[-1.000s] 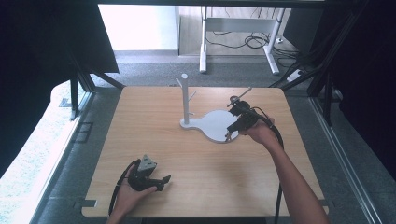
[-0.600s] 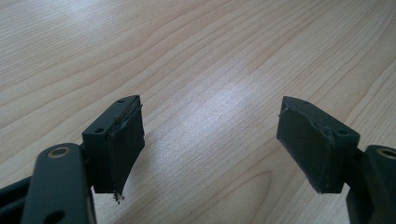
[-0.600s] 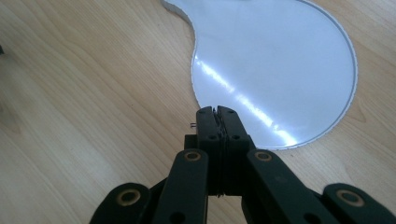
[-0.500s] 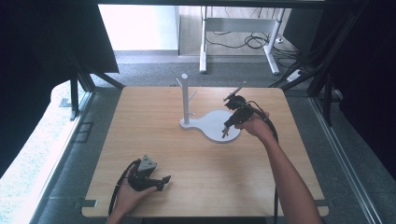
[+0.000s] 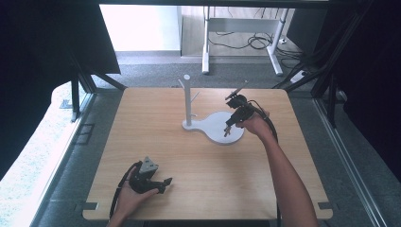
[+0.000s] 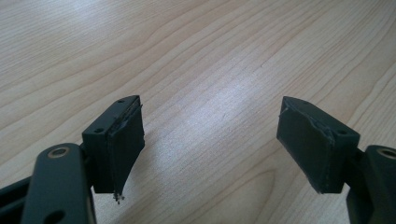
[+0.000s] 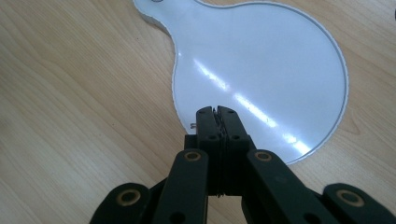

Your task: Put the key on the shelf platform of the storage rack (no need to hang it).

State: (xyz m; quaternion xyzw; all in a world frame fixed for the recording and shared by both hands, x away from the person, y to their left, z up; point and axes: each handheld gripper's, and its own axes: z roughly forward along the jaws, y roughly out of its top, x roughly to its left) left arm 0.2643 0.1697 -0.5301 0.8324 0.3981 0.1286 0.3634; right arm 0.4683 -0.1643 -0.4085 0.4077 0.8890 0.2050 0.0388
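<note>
A white stand has a round flat base (image 5: 215, 127) and an upright post (image 5: 187, 99) with short pegs. My right gripper (image 5: 228, 131) hangs over the right part of that base, tips pointing down. In the right gripper view the base (image 7: 261, 60) lies just beyond the right gripper (image 7: 215, 112), whose jaws are pressed together. A tiny pale bit beside the tips is too small to name. My left gripper (image 5: 165, 182) rests in a hand near the table's front left. Its jaws stand wide apart over bare wood, left gripper (image 6: 210, 140) holding nothing.
The wooden table (image 5: 142, 123) ends close behind the left hand. Dark frame struts and curtains flank it on both sides. A white desk frame (image 5: 236, 28) with cables on the floor stands beyond the far edge.
My right hand has shifted a little away from me over the stand's base, its jaws staying shut. The left hand and its gripper have not moved.
</note>
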